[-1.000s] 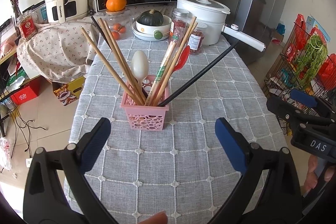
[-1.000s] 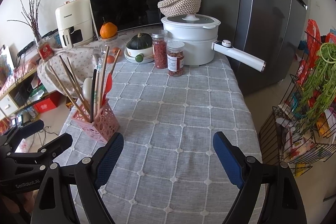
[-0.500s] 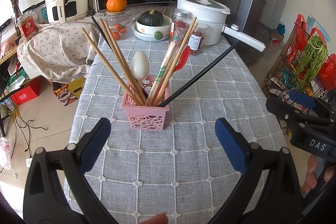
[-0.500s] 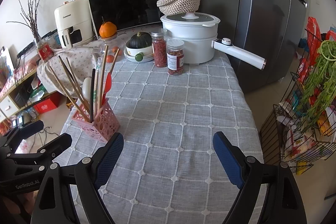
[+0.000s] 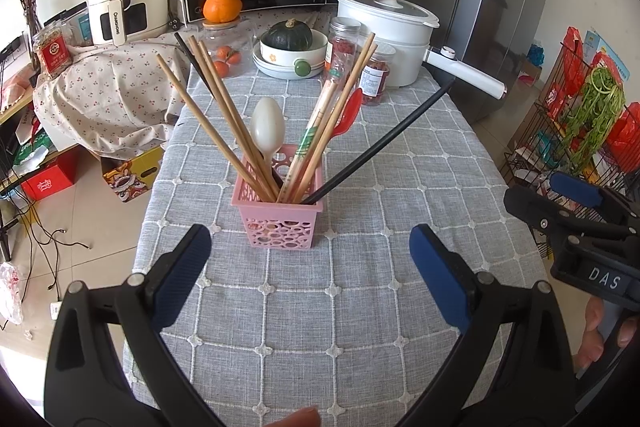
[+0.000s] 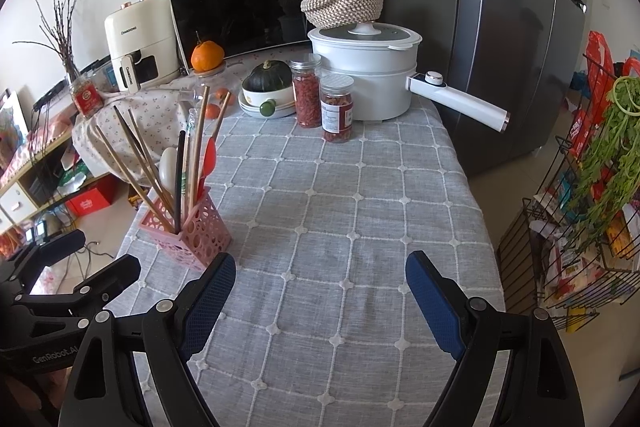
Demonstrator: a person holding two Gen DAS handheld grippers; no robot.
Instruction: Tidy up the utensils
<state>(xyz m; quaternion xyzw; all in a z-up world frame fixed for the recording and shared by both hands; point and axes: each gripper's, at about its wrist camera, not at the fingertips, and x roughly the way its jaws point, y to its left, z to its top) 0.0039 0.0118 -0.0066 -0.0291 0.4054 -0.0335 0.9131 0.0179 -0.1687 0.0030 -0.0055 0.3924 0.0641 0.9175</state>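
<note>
A pink perforated basket (image 5: 278, 223) stands on the grey checked tablecloth (image 5: 320, 307) and holds several wooden chopsticks (image 5: 212, 119), a black chopstick (image 5: 380, 147), a white spoon (image 5: 267, 125) and a red spoon (image 5: 349, 113). My left gripper (image 5: 310, 279) is open and empty, just in front of the basket. My right gripper (image 6: 320, 301) is open and empty over bare cloth, with the basket (image 6: 192, 231) to its left. The right gripper also shows at the right edge of the left wrist view (image 5: 568, 203).
At the far end stand a white pot (image 6: 366, 75) with a long handle, two jars (image 6: 336, 107), a bowl with a green squash (image 6: 266, 87), a microwave (image 6: 256, 15) and an air fryer (image 6: 138, 43). A wire rack (image 6: 580, 219) stands to the right.
The right wrist view has shifted slightly nearer the table. Both grippers stay open and empty; the basket has not moved.
</note>
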